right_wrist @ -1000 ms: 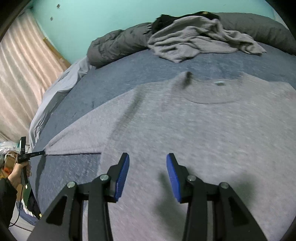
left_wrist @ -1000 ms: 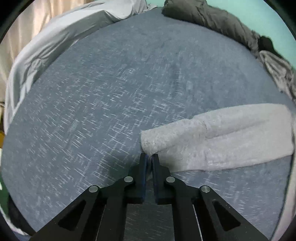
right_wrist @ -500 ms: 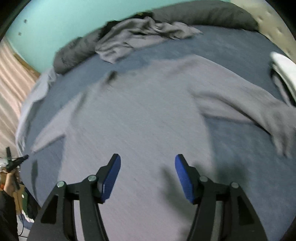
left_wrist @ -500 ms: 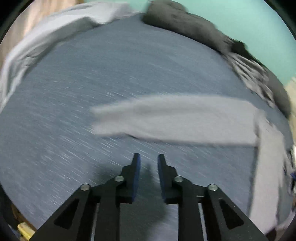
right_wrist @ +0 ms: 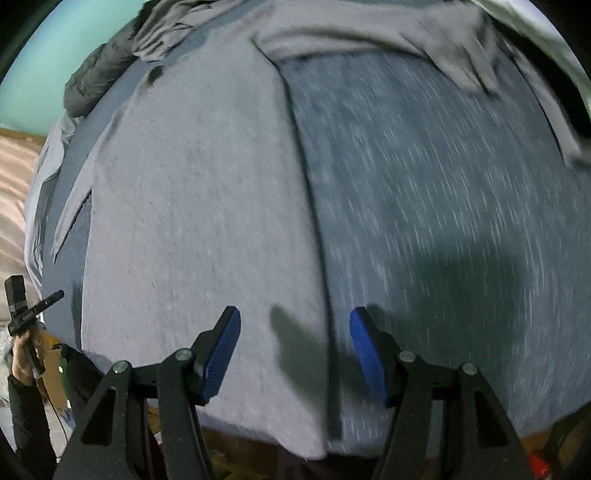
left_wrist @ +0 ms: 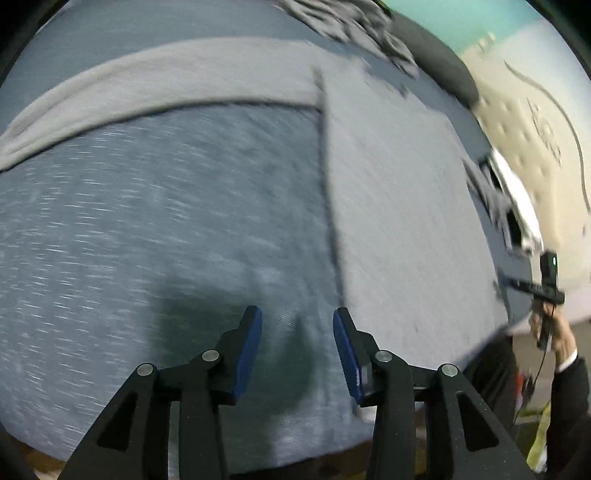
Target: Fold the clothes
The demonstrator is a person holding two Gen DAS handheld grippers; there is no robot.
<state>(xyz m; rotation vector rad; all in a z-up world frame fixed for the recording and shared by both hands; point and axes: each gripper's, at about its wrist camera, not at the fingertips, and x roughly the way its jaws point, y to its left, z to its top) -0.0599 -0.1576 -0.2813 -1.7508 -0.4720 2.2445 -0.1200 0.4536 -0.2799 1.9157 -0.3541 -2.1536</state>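
Observation:
A light grey long-sleeved sweater [right_wrist: 192, 206] lies spread flat on the blue-grey bed [right_wrist: 443, 221]. In the left wrist view its body [left_wrist: 406, 221] fills the right half and one sleeve [left_wrist: 147, 85] stretches left across the top. My left gripper [left_wrist: 297, 332] hangs open over the bedcover just left of the sweater's lower side edge, holding nothing. My right gripper [right_wrist: 295, 332] is open too, its fingers straddling the sweater's right side edge near the hem. The other sleeve [right_wrist: 406, 33] runs off to the upper right.
A crumpled grey garment [right_wrist: 166, 29] and a dark duvet [right_wrist: 96, 77] lie at the head of the bed by the turquoise wall. White folded items [left_wrist: 517, 199] sit at the bed's far edge. The near mattress edge [right_wrist: 258, 439] is just below both grippers.
The left gripper let go of the sleeve cuff, opened wide and swung right toward the sweater's lower left side. The right gripper swung right to the sweater's right edge near the hem.

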